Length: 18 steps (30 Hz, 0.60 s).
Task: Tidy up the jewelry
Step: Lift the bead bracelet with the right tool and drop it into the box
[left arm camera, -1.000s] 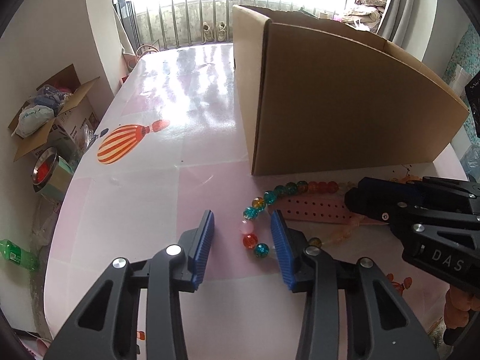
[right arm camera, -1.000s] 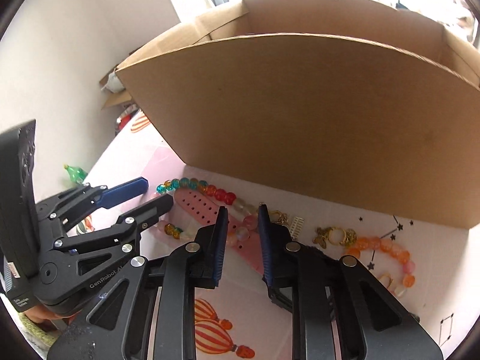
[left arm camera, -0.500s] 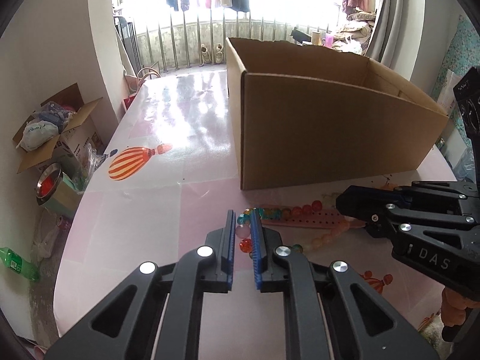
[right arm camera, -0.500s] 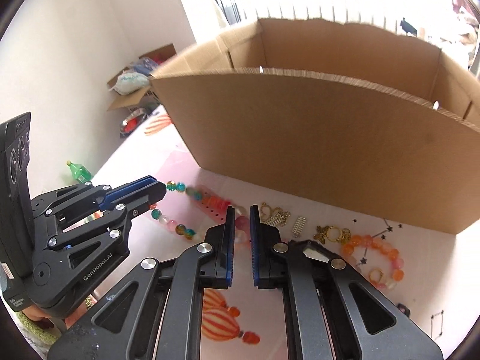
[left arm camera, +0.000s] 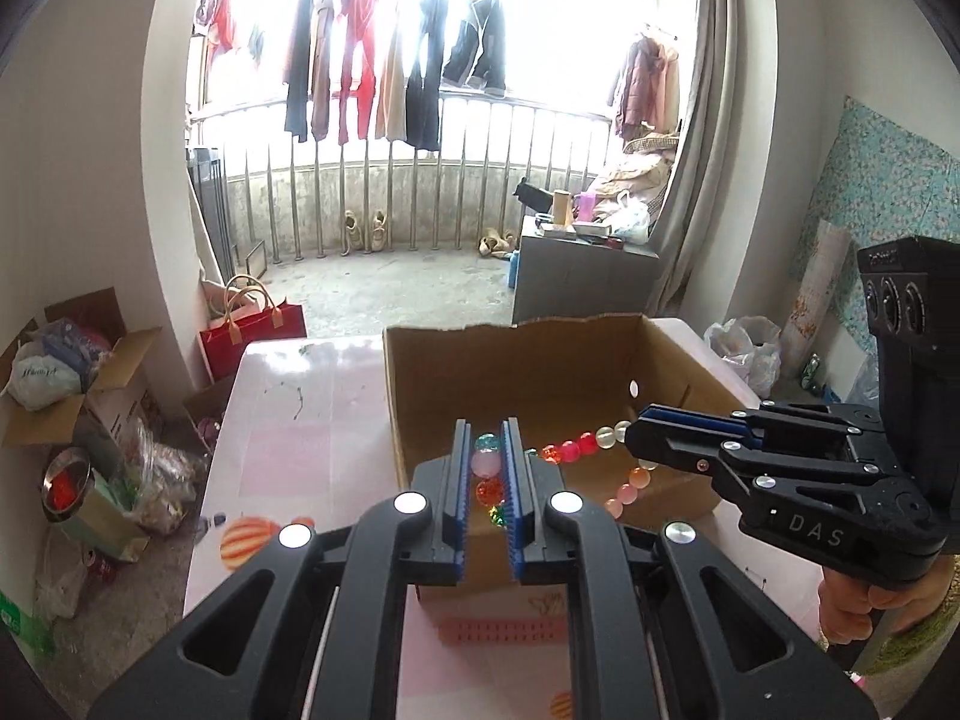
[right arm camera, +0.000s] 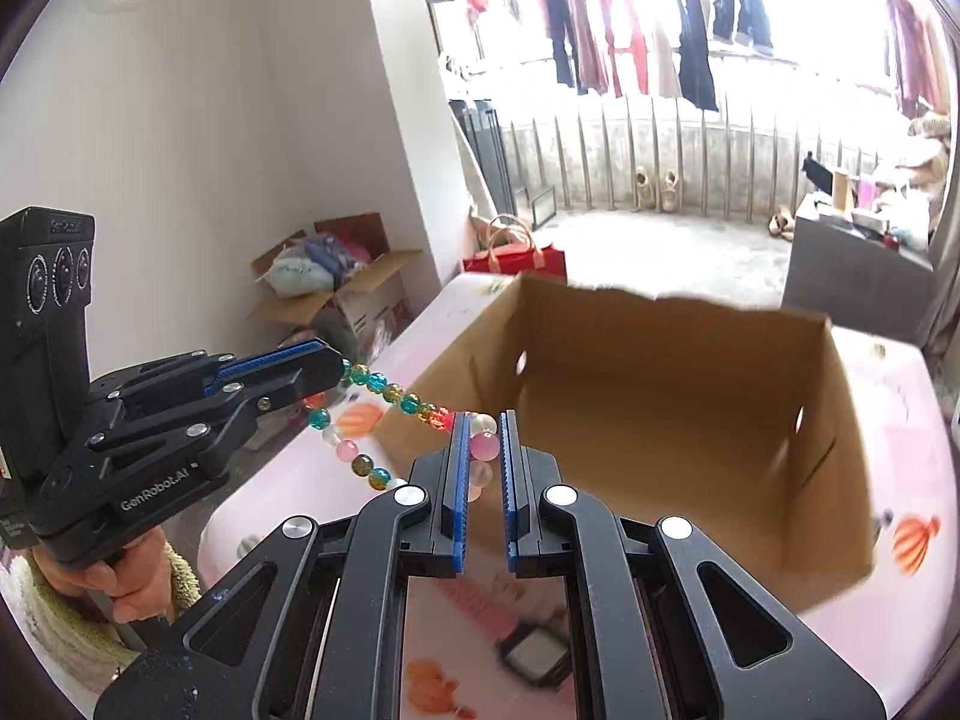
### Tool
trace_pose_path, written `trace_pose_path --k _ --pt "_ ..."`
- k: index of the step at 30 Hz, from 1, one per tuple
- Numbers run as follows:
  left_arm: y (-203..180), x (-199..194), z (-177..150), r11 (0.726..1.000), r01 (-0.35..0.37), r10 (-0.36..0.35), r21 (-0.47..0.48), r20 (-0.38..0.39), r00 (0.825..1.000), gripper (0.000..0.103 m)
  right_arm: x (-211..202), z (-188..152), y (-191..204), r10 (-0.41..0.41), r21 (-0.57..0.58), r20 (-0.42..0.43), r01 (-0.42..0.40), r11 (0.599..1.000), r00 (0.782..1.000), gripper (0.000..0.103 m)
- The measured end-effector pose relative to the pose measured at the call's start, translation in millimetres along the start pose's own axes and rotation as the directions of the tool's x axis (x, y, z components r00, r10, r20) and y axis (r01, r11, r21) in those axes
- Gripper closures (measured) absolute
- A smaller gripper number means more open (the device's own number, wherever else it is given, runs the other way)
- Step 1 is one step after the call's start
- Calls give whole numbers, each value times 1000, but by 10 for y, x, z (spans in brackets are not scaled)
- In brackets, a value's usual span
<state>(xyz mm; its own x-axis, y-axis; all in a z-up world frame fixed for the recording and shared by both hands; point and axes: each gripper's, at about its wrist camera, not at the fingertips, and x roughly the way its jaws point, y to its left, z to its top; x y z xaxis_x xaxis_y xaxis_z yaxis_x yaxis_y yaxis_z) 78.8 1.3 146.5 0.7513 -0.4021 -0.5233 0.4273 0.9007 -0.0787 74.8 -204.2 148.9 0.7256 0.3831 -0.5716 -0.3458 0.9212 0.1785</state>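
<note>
A bead necklace (left arm camera: 570, 451) of teal, red, pink and clear beads hangs stretched between both grippers, lifted over the near wall of the open cardboard box (left arm camera: 540, 372). My left gripper (left arm camera: 486, 468) is shut on its pink and red beads. My right gripper (right arm camera: 483, 450) is shut on a pink bead at the other end; the strand (right arm camera: 384, 393) runs left to the left gripper (right arm camera: 336, 372). The right gripper also shows in the left wrist view (left arm camera: 636, 429). The box (right arm camera: 660, 396) looks empty inside.
A pink watch strap (left arm camera: 498, 630) lies on the pink table under the left gripper, with its watch face (right arm camera: 534, 657) under the right gripper. Balloon prints (left arm camera: 240, 546) mark the tablecloth. Boxes and a red bag (left arm camera: 252, 336) stand on the floor at left.
Both grippers have shut on the necklace and lifted it off the table, up and forward to above the box's near wall. The watch strap stays on the table.
</note>
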Motion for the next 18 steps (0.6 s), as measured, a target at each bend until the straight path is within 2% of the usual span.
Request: trace_pose_path --k 2,4,6,8,11,15,16,18 --pt "24 226 257 1000 22 -22 1 -29 999 93 234 209 -181 12 23 -42 -11 1000 999 95" --pt "41 550 452 1000 16 -15 13 -91 996 93 537 396 -408 53 79 -130 -43 996 990 95" --pt "30 912 591 998 -34 42 52 -157 987 93 862 516 -633 77 135 -227 -47 990 971 95" --pt "40 1305 649 995 -51 69 82 -233 970 93 1131 580 -811 89 179 -306 -35 983 948 95" --pt "86 1808 656 992 -75 104 97 -343 933 93 1615 621 -1011 116 243 -410 -14 970 904 95" --pt "64 2175 593 983 -112 164 145 -425 890 93 2075 556 -1091 119 284 -494 31 958 861 95" --pt "64 2219 577 984 -116 166 139 -439 883 93 2138 539 -1108 126 295 -508 35 955 852 95" --pt "85 2234 564 985 -118 163 126 -443 882 93 2246 548 -1160 136 319 -521 45 947 843 91"
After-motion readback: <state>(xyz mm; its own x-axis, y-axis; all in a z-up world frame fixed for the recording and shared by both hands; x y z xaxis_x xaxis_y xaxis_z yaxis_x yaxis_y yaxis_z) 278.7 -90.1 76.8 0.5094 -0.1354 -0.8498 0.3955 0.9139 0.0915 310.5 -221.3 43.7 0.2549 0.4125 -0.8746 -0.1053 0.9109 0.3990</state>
